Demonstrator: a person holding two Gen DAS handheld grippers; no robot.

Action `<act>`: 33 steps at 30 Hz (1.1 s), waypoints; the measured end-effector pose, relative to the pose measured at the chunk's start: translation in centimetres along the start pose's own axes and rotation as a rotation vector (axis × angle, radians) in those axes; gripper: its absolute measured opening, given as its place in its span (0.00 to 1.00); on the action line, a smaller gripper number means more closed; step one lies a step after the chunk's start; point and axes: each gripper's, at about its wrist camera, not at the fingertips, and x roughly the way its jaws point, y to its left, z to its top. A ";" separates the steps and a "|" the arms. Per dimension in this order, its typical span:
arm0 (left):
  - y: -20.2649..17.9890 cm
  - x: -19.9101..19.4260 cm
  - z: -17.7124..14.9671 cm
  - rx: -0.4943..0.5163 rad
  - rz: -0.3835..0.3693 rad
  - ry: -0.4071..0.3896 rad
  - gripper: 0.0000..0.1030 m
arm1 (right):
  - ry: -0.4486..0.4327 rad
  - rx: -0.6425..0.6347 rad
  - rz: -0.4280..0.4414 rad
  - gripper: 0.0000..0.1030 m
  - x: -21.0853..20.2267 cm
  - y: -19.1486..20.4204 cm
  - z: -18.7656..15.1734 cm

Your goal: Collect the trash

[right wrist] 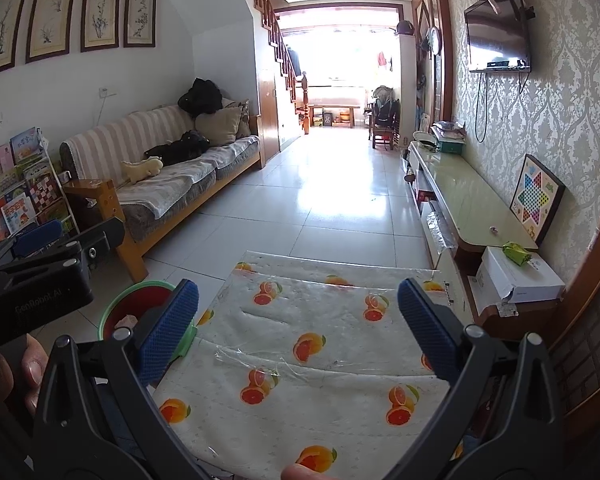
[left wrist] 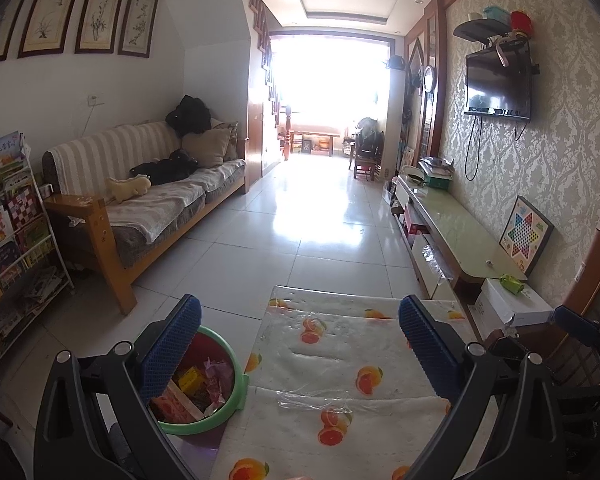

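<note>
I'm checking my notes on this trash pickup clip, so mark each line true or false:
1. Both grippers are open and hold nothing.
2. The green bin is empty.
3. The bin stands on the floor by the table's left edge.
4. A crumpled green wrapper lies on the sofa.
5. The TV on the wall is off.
1. True: the left gripper and the right gripper are both open, with nothing between the fingers.
2. False: the green bin already holds wrappers and scraps.
3. True: it sits beside the table on the left.
4. False: the green wrapper lies on a white box at the right.
5. True: the TV screen is dark.
</note>
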 end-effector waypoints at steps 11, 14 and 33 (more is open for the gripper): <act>1.5 0.0 0.3 -0.024 0.004 -0.002 0.92 | -0.002 0.013 -0.024 0.95 0.0 -0.7 0.3; 1.5 -0.1 0.3 -0.023 0.001 -0.005 0.92 | -0.003 0.014 -0.026 0.95 0.0 -0.7 0.3; 1.9 -0.3 0.3 -0.020 0.023 -0.016 0.92 | 0.005 0.017 -0.022 0.95 0.4 -0.7 0.5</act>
